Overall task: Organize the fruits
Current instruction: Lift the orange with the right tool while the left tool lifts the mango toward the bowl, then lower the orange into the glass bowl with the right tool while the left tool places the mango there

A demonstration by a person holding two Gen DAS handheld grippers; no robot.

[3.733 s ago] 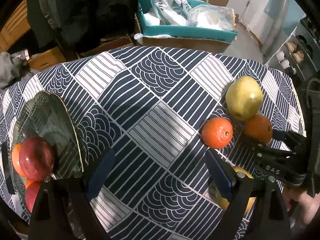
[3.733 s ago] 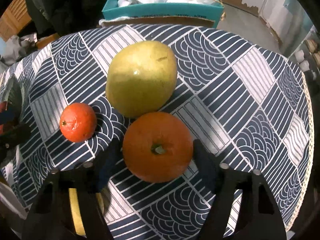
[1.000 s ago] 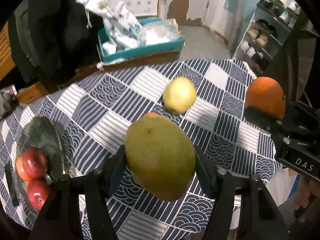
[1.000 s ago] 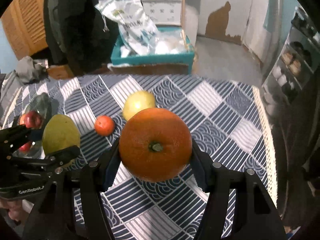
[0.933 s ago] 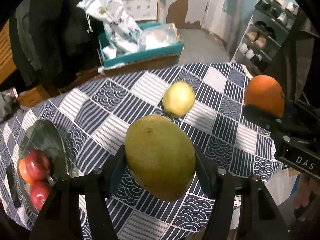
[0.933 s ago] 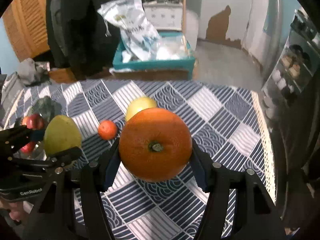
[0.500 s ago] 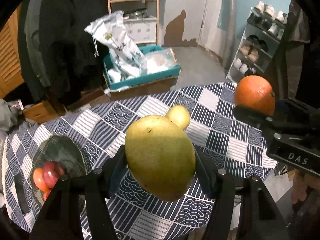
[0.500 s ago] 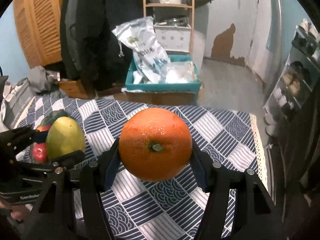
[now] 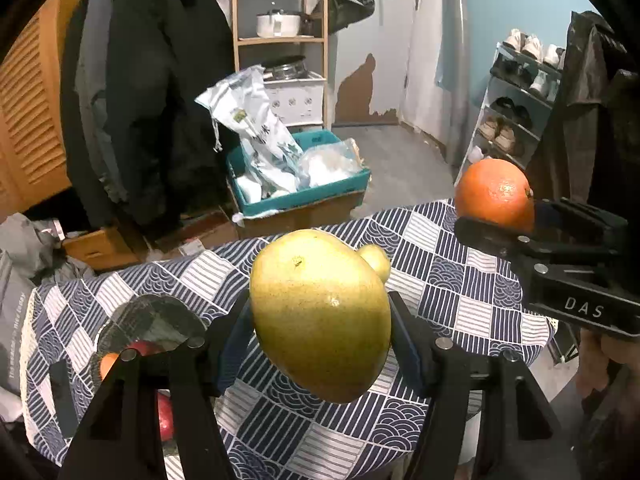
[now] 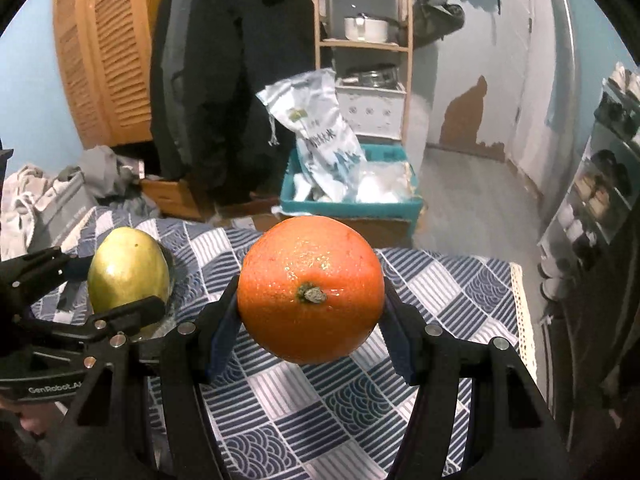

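A large yellow-green mango hangs above the table, and my left gripper is shut on it, pads pressing both sides. My right gripper is shut on a big orange, stem facing the camera, also high over the cloth. In the right wrist view the mango and left gripper show at the left. A glass plate at the table's left holds red apples and a small orange. A yellow fruit lies on the cloth, mostly hidden behind the mango.
The round table wears a blue and white patterned cloth. Behind it on the floor stands a teal box of bags. A dark coat, a wooden shelf and a shoe rack line the room.
Both grippers have risen with their fruit and tilted up, so the table sits lower and more of the room shows. Earlier still, mango and orange lay on the cloth.
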